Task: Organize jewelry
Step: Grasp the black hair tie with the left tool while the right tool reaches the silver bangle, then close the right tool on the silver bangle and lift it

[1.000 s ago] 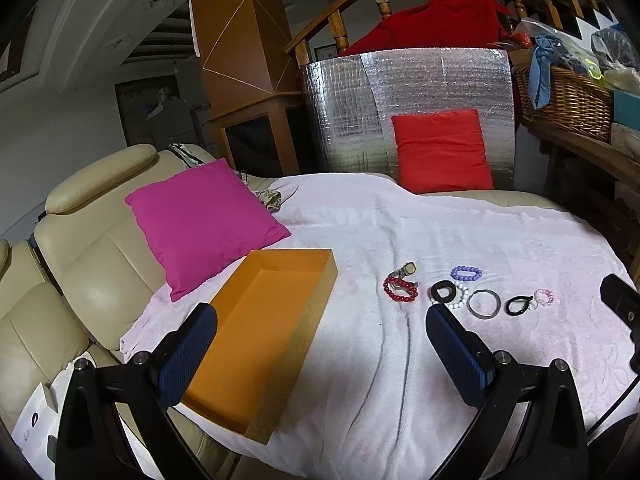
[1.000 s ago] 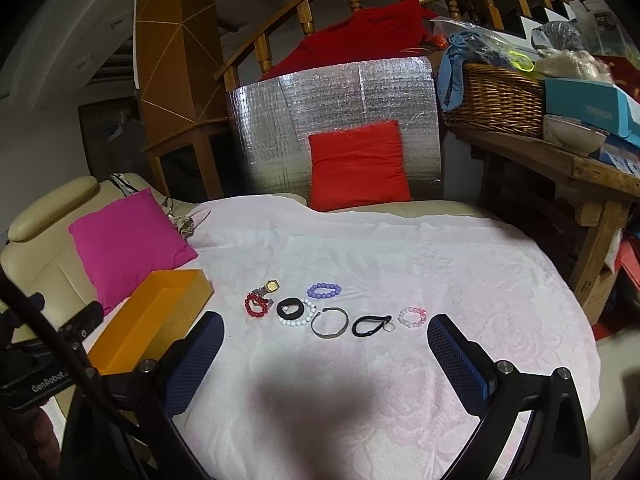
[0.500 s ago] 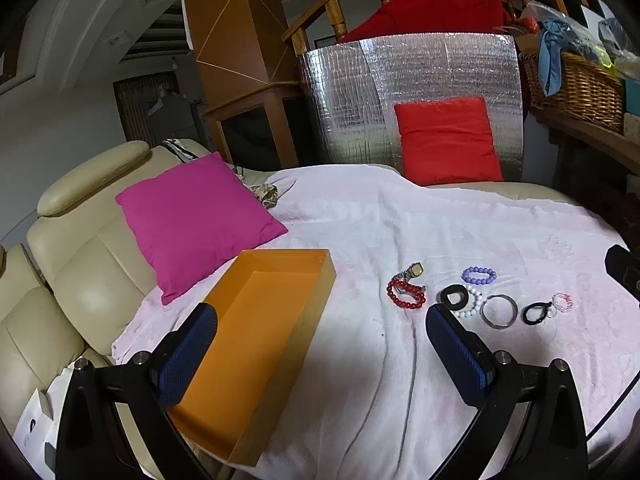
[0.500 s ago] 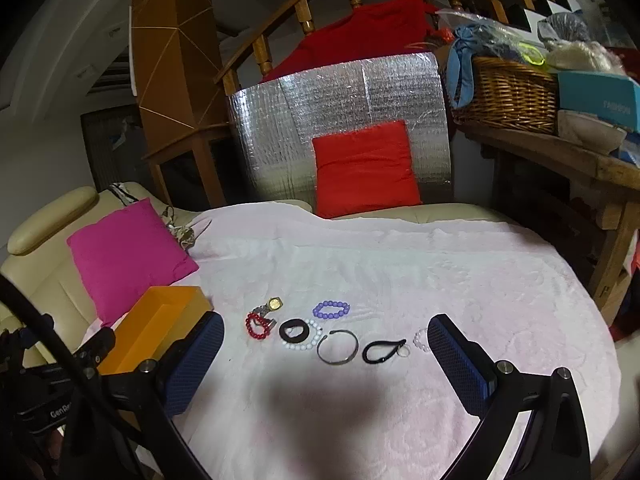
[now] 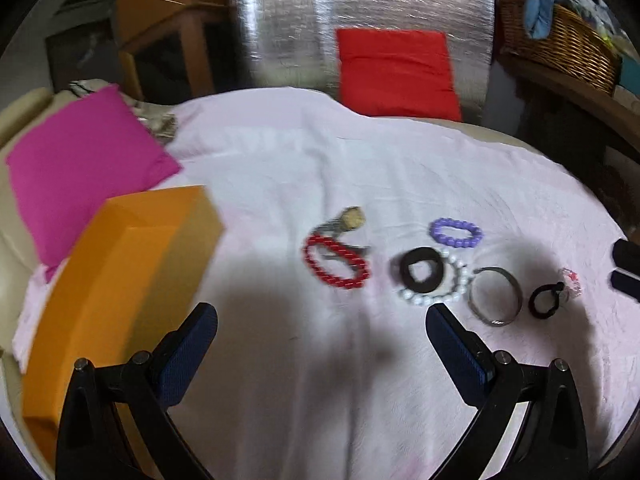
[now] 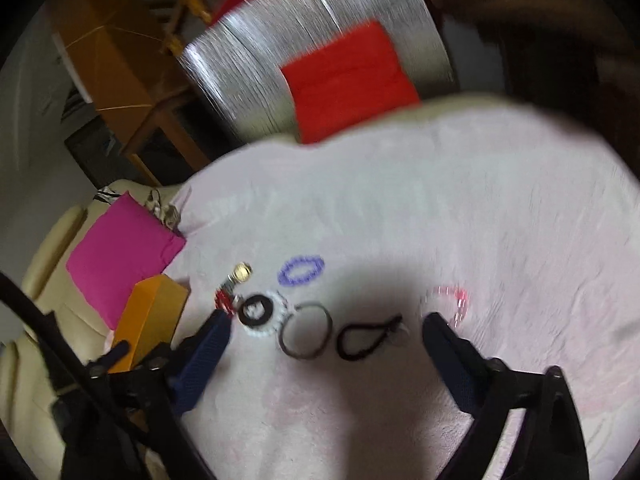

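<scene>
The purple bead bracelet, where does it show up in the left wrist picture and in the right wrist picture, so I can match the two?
Left wrist view: the purple bead bracelet lies right of centre on the pink cloth, beyond the black ring.
Right wrist view: the purple bead bracelet lies just left of centre, blurred, beyond the metal bangle.
Shared landmark: the red cushion against the silver panel, behind the bracelet in both views.
</scene>
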